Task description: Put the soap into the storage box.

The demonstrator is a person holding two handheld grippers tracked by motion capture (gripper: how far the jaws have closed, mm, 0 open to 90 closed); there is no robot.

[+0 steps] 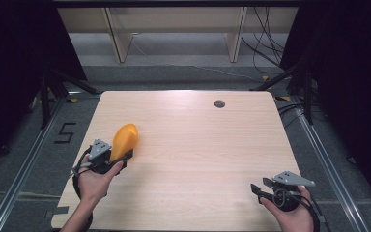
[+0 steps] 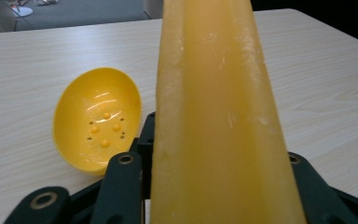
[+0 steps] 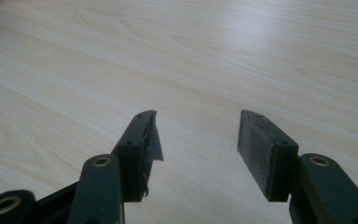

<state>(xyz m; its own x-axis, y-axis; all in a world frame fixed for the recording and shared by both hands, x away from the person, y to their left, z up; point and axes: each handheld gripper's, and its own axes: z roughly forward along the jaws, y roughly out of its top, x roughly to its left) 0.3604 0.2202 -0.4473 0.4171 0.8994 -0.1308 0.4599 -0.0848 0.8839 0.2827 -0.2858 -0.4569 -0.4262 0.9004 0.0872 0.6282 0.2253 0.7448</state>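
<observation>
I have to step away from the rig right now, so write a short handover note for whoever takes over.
Left tool: shut on the rim of an orange-yellow oval plastic shell, holding it over the near-left of the wooden table.
Right tool: open, holding nothing, low over bare table at the near-right.
A second yellow oval plastic shell with small holes lies hollow side up on the table beside the left tool.
Done: one shell gripped. Left: probably bringing the two shells together; the purpose is unclear.

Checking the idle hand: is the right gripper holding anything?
No, the right gripper has its jaws apart with just bare table between them.
</observation>
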